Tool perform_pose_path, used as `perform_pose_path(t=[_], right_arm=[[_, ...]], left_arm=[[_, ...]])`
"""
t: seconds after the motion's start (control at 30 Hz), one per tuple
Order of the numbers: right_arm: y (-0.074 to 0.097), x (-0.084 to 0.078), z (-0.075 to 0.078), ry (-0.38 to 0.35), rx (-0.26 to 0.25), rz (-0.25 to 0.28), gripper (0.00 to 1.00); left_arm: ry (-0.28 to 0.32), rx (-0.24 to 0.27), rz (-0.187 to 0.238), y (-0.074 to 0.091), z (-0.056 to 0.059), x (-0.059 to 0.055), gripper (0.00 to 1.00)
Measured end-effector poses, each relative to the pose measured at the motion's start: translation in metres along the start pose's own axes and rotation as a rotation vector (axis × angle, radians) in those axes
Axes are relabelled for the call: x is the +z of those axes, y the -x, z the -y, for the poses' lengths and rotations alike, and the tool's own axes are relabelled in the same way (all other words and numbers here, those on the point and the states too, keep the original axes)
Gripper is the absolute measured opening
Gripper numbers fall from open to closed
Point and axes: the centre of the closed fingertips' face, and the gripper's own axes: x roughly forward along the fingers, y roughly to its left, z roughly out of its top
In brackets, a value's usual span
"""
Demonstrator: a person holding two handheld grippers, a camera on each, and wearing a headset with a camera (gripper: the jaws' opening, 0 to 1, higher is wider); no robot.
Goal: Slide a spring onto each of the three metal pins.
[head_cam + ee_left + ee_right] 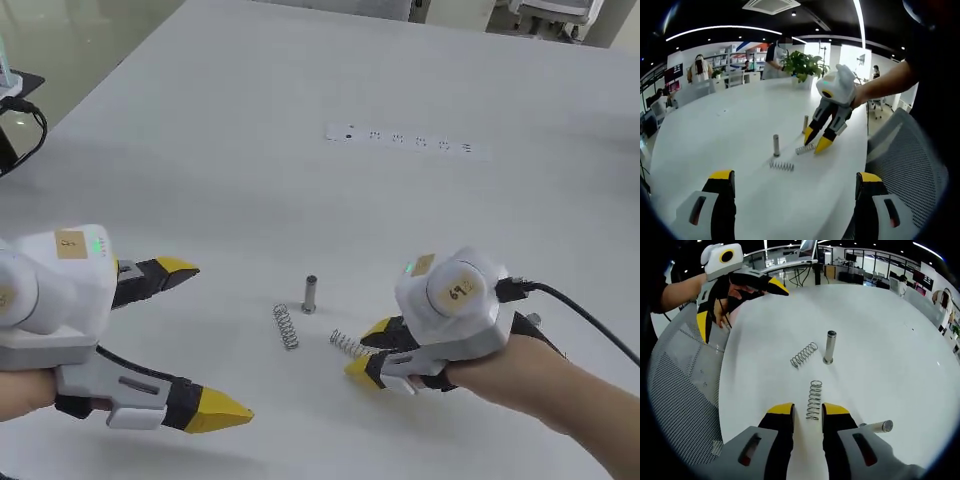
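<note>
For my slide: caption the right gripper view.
Open right claw straddling one spring end; second spring lies beside an upright pin.

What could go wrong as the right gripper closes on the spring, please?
The spring lies loose between the open jaws of the right gripper; closing off-centre might flick it away. The upright pin stands free nearby and could tip if nudged. A second pin sits right beside one jaw and might get knocked.

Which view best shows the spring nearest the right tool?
The right gripper view: the spring lies full-length, coils distinct, one end between the right tool's tips. In the head view that tool hides one end; the left gripper view shows it small.
</note>
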Motion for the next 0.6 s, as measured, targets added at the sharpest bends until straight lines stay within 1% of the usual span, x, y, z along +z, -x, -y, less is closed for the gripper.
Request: perform_pose_path(t=[0.03, 0.2, 0.3, 0.37, 0.43, 0.5, 0.6], right_arm=[[-0.0002, -0.0009, 0.0011, 0.001, -0.007, -0.005, 0.2], [-0.0015, -0.0024, 0.0023, 0.013, -0.01, -0.011, 0.17], [-0.0028, -0.0026, 0.0024, 0.018, -0.013, -0.016, 0.16], [-0.0039, -0.0044, 0.0036, 0.019, -0.017, -0.027, 0.15], [-0.0042, -0.0038, 0.0041, 0.026, -0.019, -0.025, 0.13], [-0.0039, -0.0049, 0.0081, 0.062, -0.049, -0.037, 0.09], [-0.0061, -0.0026, 0.0052, 0.043, -0.041, -0.013, 0.08]], left_arm=[[0.0, -0.001, 0.001, -0.0002, 0.0005, 0.0002, 0.98], [-0.001, -0.002, 0.003, -0.0012, 0.001, 0.001, 0.98], [-0.001, -0.002, 0.004, -0.0013, 0.0006, 0.0014, 0.98], [-0.001, -0.003, 0.002, -0.0014, 0.0007, 0.0014, 0.98], [-0.001, -0.004, 0.003, -0.0014, 0.0007, 0.0018, 0.97], [0.0, -0.003, 0.004, -0.0013, 0.0005, 0.0022, 0.98], [0.0, -0.003, 0.004, -0.0013, 0.0006, 0.0026, 0.97]])
